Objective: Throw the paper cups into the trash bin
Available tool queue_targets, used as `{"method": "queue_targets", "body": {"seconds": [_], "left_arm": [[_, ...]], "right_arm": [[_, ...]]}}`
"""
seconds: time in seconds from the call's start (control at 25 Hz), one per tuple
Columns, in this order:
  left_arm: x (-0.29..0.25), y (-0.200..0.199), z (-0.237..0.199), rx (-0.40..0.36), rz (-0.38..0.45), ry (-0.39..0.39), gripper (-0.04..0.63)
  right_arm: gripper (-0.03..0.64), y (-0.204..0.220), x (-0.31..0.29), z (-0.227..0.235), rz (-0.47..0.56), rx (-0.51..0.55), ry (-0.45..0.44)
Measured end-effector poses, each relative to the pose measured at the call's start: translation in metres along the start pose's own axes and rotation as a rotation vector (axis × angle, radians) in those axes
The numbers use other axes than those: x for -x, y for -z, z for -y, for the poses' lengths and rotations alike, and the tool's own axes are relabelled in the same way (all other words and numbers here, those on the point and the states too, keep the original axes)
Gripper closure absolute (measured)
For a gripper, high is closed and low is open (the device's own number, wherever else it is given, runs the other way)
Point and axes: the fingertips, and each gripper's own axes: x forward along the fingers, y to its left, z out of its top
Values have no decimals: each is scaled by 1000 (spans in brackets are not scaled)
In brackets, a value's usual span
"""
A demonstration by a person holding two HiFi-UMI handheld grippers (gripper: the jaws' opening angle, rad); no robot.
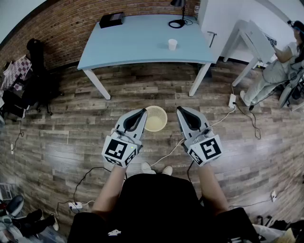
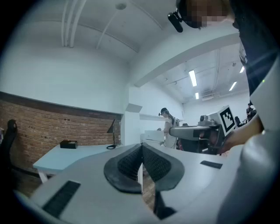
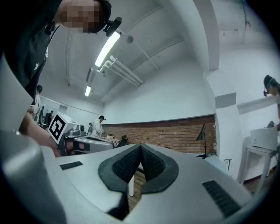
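Note:
A white paper cup (image 1: 172, 44) stands on the light blue table (image 1: 142, 47) at the far side of the room. A round cream trash bin (image 1: 155, 118) sits on the wood floor just ahead of me, between my two grippers. My left gripper (image 1: 141, 113) is held level at the bin's left, shut and empty, its pads (image 2: 131, 164) pressed together. At the bin's right my right gripper (image 1: 180, 110) is also level and shut, holding nothing, with its pads (image 3: 151, 165) touching.
A black desk lamp (image 1: 178, 14) and a black box (image 1: 111, 20) stand on the table. White cables and a power strip (image 1: 232, 100) lie on the floor. A person (image 1: 278, 61) works at a white desk on the right. Dark chairs (image 1: 35, 76) stand at the left.

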Motion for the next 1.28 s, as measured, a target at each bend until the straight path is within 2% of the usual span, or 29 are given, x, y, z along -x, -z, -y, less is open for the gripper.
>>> {"method": "queue_targets", "body": {"seconds": [0.64,0.96,1.28], "left_arm": [[-16,0,25,7,-8,12,586],[-30,2,44,-9,-10,13,586],[-45,1,48,8,2,-1,586]], "right_arm": [[612,3,24,19,-7,-30,24],[612,5,53,39,0,-31,54],[612,13,71,66,-18,-38,91]]}}
